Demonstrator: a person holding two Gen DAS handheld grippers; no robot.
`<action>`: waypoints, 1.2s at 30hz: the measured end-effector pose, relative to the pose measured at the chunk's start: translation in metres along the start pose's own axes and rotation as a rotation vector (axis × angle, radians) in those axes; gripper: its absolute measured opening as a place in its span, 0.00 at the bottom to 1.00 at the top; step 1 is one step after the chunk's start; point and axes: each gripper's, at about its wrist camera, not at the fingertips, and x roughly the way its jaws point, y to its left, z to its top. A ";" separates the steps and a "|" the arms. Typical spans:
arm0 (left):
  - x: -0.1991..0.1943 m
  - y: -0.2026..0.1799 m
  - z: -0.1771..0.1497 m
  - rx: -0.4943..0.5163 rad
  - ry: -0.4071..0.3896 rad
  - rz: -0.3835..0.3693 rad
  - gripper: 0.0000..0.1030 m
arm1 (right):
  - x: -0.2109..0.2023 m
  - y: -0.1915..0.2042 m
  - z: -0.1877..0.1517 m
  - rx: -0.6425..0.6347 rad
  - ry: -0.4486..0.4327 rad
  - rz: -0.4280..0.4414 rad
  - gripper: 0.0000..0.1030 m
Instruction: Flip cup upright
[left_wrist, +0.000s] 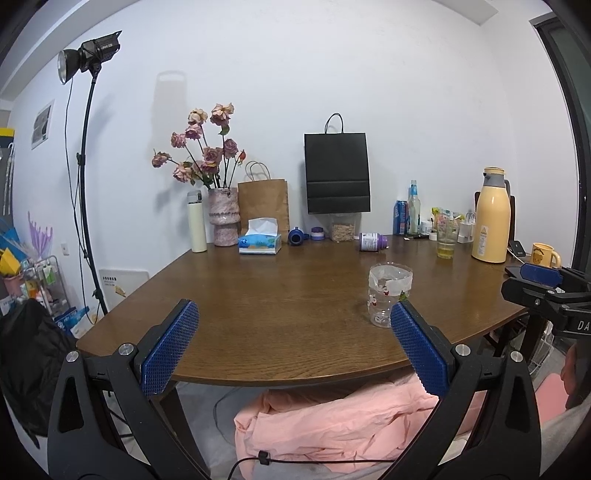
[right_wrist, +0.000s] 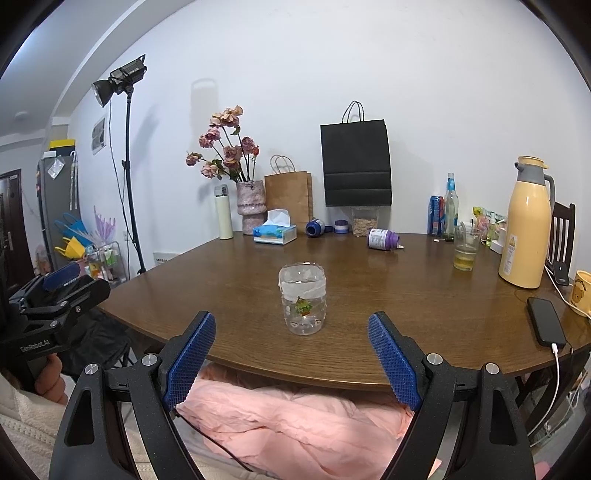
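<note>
A clear plastic cup (right_wrist: 302, 301) with small stickers and white tape around its rim stands on the brown wooden table (right_wrist: 406, 306), taped rim up, near the front edge. My right gripper (right_wrist: 291, 318) is open, held just short of the table edge, with the cup straight ahead between its blue pads (right_wrist: 192, 354) but beyond them. My left gripper (left_wrist: 293, 308) is also open; the cup (left_wrist: 388, 295) sits behind its right fingertip, untouched. A blue pad (left_wrist: 539, 275) of the right gripper shows at the far right of the left wrist view.
Along the back wall stand a vase of flowers (right_wrist: 251, 203), a tissue box (right_wrist: 275, 232), paper bags and a lying purple bottle (right_wrist: 382, 239). A glass (right_wrist: 466, 251), a yellow jug (right_wrist: 524, 229) and a charging phone (right_wrist: 546, 325) sit right. Pink cloth (right_wrist: 295, 417) lies below the table edge.
</note>
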 end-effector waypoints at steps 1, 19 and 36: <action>0.000 0.000 0.000 -0.001 0.000 0.001 1.00 | 0.000 0.000 0.000 0.002 0.000 -0.001 0.86; 0.001 -0.002 -0.005 -0.003 0.005 -0.006 1.00 | 0.001 -0.001 0.002 0.008 0.008 -0.001 0.86; 0.002 -0.004 -0.010 -0.005 0.012 -0.002 1.00 | 0.002 0.000 0.000 0.010 0.010 0.000 0.86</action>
